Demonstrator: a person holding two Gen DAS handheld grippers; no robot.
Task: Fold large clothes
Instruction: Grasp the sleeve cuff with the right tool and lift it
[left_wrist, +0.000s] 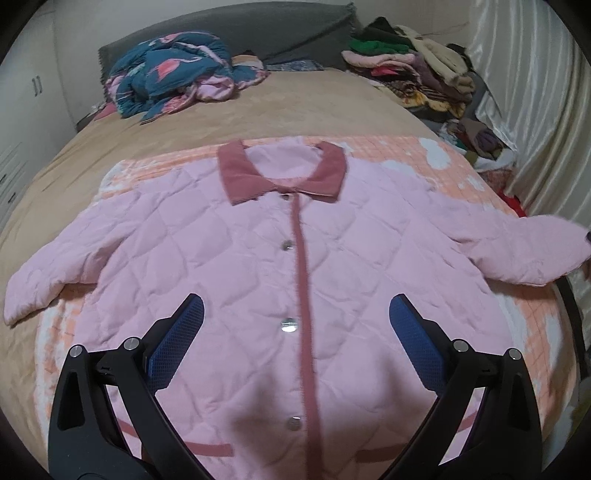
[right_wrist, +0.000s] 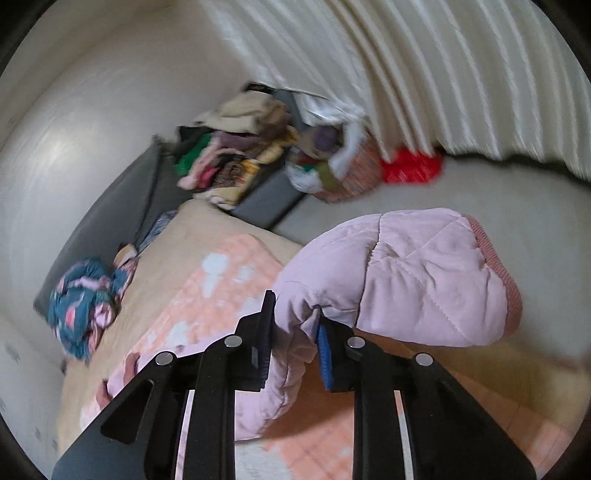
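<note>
The right gripper (right_wrist: 295, 325) is clamped on the quilted sleeve (right_wrist: 424, 277) of the pink jacket (left_wrist: 280, 266), lifting it off the bed (left_wrist: 110, 147), cuff hanging forward. The left gripper (left_wrist: 295, 317) hovers with fingers wide apart, angled down over the buttoned front. The jacket lies flat on a peach blanket (left_wrist: 406, 147), collar (left_wrist: 280, 173) pointing toward the headboard (left_wrist: 258, 26), hem nearest.

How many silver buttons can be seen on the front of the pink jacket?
4 on the pink jacket, beside the placket: one under the collar, one at the chest, one at mid-front, one lowest. More may lie below, out of frame.
</note>
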